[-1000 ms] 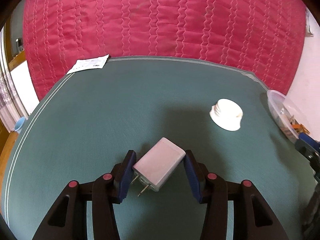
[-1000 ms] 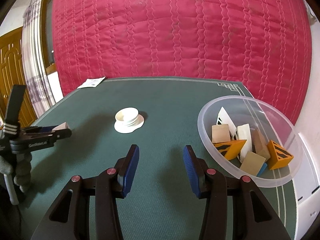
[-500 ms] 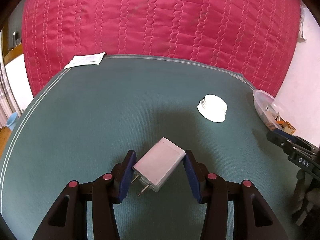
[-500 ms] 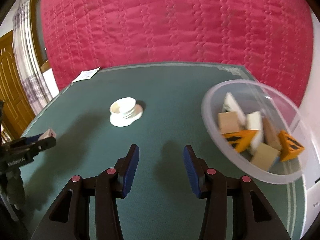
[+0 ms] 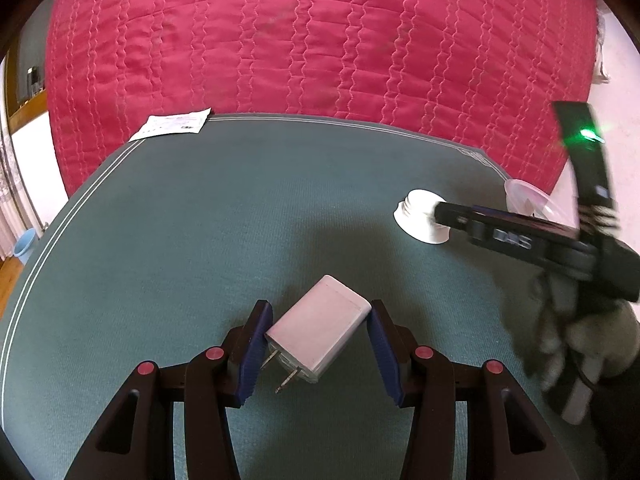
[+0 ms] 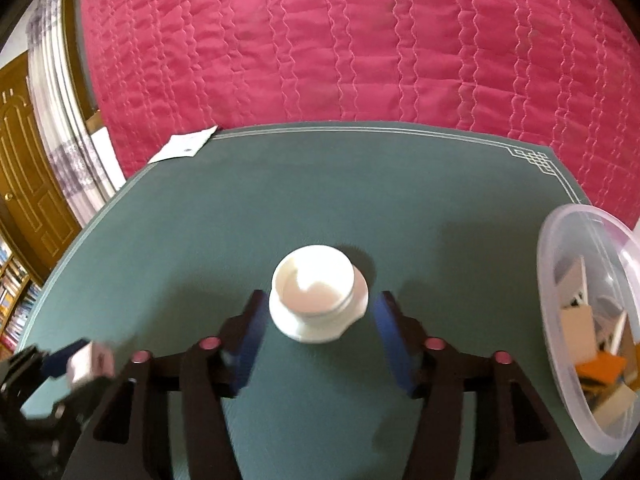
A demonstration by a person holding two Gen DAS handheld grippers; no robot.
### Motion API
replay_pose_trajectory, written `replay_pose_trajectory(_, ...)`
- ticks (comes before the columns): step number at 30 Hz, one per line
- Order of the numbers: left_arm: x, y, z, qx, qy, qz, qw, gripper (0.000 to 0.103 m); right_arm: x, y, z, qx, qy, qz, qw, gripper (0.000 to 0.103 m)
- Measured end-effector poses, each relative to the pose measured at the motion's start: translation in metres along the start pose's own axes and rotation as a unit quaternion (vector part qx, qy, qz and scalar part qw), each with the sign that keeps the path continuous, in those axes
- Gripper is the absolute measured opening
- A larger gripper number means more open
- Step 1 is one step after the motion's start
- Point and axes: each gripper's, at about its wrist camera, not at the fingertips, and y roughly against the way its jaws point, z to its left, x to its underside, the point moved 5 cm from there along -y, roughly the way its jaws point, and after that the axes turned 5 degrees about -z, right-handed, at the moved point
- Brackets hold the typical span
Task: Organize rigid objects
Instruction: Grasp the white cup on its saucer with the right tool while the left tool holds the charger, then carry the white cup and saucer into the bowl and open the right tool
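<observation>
We see the green tabletop (image 6: 360, 192) with the clear bowl (image 6: 560, 280) of blocks at its right edge. Our right claw (image 6: 318, 338) is spread around the white cap (image 6: 318, 294). Our left claw (image 5: 318, 350) clamps the white charger (image 5: 320, 328).

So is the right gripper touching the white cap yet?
Apart. The right wrist view shows green table on both sides between the right gripper pads and the white cap.
</observation>
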Motion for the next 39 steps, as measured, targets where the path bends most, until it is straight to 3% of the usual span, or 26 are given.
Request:
replay_pose_trajectory(17, 0.003, -0.008, 0.005, -0.004, 0.012, 0.013, 0.9998, 0.052, -0.004, -0.033, 0.004, 0.007, -0.002, 0.035, 0.999, 0.06)
replay_pose_trajectory(19, 0.003, -0.008, 0.005, -0.004, 0.013, 0.013, 0.9998, 0.052, -0.004, -0.031, 0.006, 0.009, 0.004, 0.031, 0.999, 0.054)
replay_pose_trajectory(39, 0.004, -0.009, 0.004, -0.007, 0.008, 0.01, 0.9999, 0.052, 0.03, 0.021, -0.004, -0.005, -0.017, 0.019, 1.0, 0.054)
